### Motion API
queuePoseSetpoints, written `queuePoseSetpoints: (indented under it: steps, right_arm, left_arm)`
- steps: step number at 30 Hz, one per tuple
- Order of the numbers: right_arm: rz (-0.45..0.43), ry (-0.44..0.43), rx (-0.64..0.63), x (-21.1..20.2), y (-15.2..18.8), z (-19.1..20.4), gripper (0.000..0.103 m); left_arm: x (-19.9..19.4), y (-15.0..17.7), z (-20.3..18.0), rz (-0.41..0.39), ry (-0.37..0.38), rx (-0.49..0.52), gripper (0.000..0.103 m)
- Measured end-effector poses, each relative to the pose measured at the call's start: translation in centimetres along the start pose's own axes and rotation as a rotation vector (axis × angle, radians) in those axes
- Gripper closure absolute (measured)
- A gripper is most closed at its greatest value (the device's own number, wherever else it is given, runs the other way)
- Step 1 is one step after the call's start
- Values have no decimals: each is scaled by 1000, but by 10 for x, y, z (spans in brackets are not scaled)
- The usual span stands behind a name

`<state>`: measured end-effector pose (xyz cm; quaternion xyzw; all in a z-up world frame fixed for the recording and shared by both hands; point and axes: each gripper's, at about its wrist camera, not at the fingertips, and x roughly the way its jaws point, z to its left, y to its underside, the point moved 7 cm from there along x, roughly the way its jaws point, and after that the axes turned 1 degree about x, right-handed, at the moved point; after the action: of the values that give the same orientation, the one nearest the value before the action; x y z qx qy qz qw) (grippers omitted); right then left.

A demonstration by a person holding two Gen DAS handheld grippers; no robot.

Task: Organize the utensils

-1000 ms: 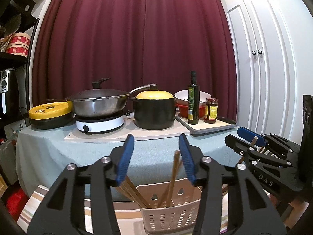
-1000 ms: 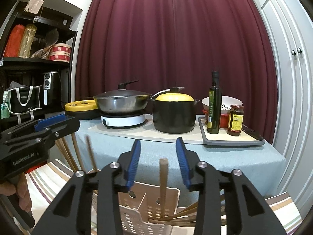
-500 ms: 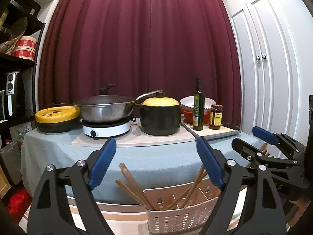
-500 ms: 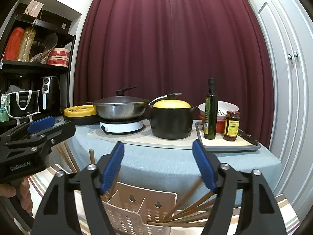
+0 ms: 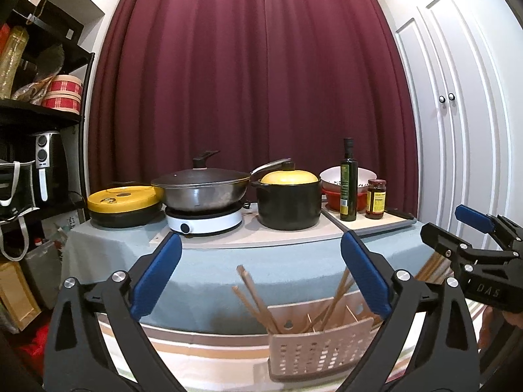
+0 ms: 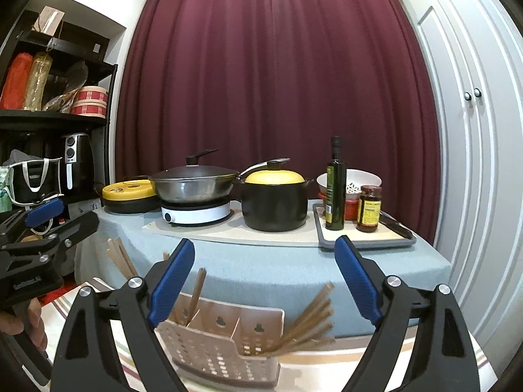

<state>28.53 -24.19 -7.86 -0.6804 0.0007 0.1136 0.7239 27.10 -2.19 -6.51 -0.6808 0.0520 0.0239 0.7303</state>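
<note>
The left gripper (image 5: 260, 272) is spread wide, with nothing between its blue pads. The right gripper (image 6: 264, 276) is likewise spread wide and carries nothing. Both hang above the utensil basket (image 6: 225, 356), a beige perforated plastic holder with divided compartments (three keyhole slots show on its back wall in the right wrist view).

The basket stands on a striped cloth (image 6: 327, 364), in front of the table with the grey-blue cover (image 6: 278, 269).

Wooden chopsticks (image 6: 307, 321) lean out of the basket. In the right wrist view one bundle fans from the right-hand compartment toward the right, and a single stick (image 6: 197, 285) rises from the left-hand compartment. In the left wrist view a further group (image 5: 258, 299) slants to the upper left from the basket's left end.

On the table behind stand a lidded wok (image 5: 201, 189) on a white hot plate (image 5: 204, 220), a black pot with a yellow lid (image 5: 289, 201), an oil bottle (image 5: 348, 181) and a sauce jar (image 5: 376, 199) on a grey tray (image 5: 376, 225).
</note>
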Motion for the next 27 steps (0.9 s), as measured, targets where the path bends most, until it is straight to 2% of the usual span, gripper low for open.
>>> queuePoseSetpoints:
  steps: [16,27]
  right_arm:
    - [100,41,13,-91,31,-6,18]
    - [41,62,0,-155,15,-1,18]
  left_arm:
    - [-102,25,0,80,15,-31,6]
    - [-163,22,4,92,21,-78,6]
